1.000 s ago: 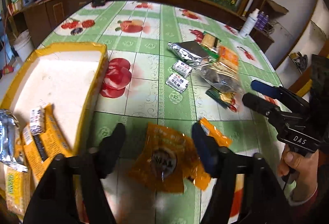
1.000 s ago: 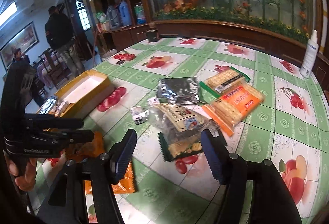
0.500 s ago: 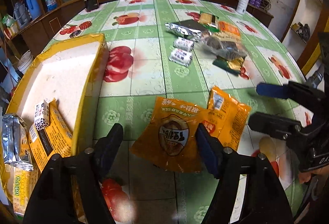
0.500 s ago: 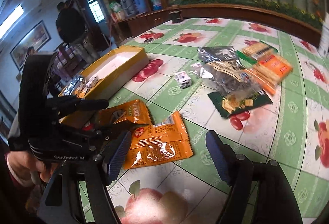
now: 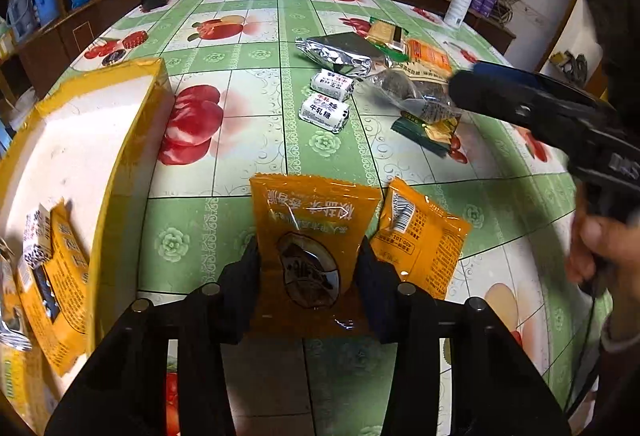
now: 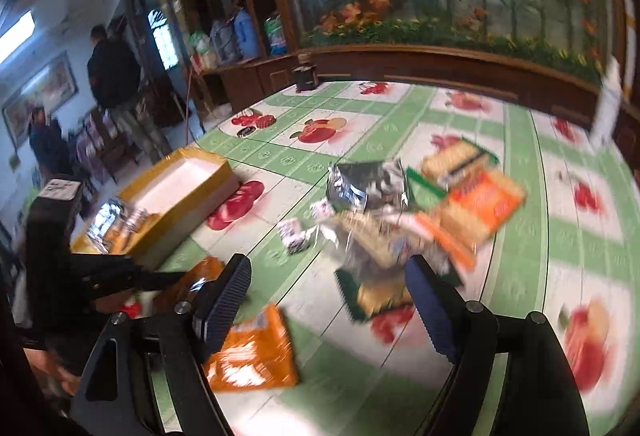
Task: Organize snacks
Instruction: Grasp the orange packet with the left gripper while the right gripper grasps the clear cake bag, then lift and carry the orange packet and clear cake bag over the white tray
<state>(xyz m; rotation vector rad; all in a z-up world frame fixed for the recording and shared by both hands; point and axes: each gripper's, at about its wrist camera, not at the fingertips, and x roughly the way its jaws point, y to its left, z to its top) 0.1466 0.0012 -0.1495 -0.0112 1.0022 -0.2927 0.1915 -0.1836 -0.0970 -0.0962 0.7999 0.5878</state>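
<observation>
At the bottom centre of the left wrist view, the left gripper [image 5: 308, 276] has just been closing, and its two black fingers [image 5: 244, 276] now press on both side edges of an orange snack packet [image 5: 314, 232] lying on the green fruit-print tablecloth [image 5: 248, 52]. Just right of it lies a second orange packet [image 5: 420, 236], its barcode side up. Along the left edge sits the yellow box [image 5: 120, 172], with packets already lying in its lower left part. Toward the upper right of the frame, a silver foil pack [image 5: 340, 52] and two small white candy packs [image 5: 326, 108] lie among a heap of snacks. Low in the blurred right wrist view, the right gripper [image 6: 328, 308] has just been opening; its blue pads [image 6: 224, 300] stand wide apart with nothing gripped, above the cloth.
</observation>
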